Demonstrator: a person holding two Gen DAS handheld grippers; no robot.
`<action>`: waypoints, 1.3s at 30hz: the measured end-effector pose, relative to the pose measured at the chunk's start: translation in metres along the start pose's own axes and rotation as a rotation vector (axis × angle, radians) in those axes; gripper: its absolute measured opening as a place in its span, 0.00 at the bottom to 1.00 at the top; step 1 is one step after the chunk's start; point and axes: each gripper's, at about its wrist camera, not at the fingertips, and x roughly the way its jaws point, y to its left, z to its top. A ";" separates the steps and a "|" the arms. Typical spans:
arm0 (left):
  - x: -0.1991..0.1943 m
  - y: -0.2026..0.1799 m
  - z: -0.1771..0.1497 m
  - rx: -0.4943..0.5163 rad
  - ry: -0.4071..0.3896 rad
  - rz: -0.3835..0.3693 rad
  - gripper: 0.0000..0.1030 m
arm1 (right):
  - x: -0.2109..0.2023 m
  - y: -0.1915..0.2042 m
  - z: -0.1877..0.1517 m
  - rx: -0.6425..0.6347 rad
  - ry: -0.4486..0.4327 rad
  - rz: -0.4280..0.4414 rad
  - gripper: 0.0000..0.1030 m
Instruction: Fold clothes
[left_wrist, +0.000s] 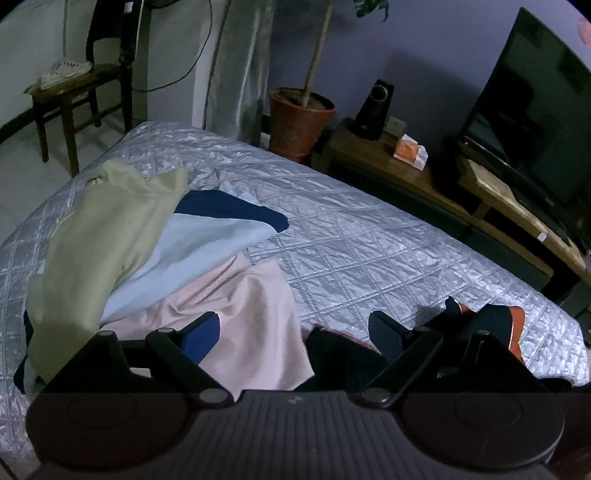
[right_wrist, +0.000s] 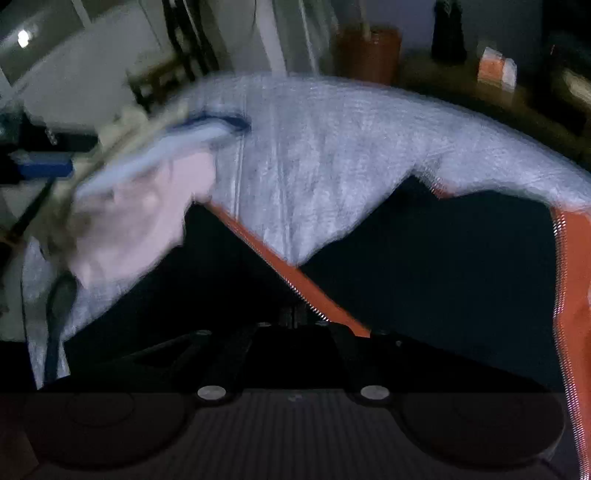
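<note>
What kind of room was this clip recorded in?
Most likely a bedroom or bed-sitting room at home: a bed with a quilted silver cover strewn with clothes, a television on a low wooden stand, and a potted plant by the wall.

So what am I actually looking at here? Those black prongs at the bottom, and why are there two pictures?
No robot here: a person holds a two-finger gripper in each hand, each with a camera looking along its fingers. One picture comes from the left gripper, open, hovering over a quilted silver bedspread. On it lies a pile of clothes: an olive garment, a light blue one, a navy one and a pink one. The other, blurred, is from the right gripper. It looks shut on a dark jacket with orange zipper trim, though it is too dim to be sure.
</note>
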 end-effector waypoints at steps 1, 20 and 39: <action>0.000 0.001 0.000 -0.004 0.001 0.000 0.83 | -0.012 -0.003 0.005 0.008 -0.034 0.002 0.00; -0.005 0.017 0.007 -0.059 0.005 -0.017 0.84 | -0.102 -0.037 0.002 -0.105 -0.048 -0.175 0.73; 0.005 -0.013 -0.008 0.029 0.028 -0.024 0.84 | -0.062 -0.024 -0.074 -0.116 0.044 -0.252 0.03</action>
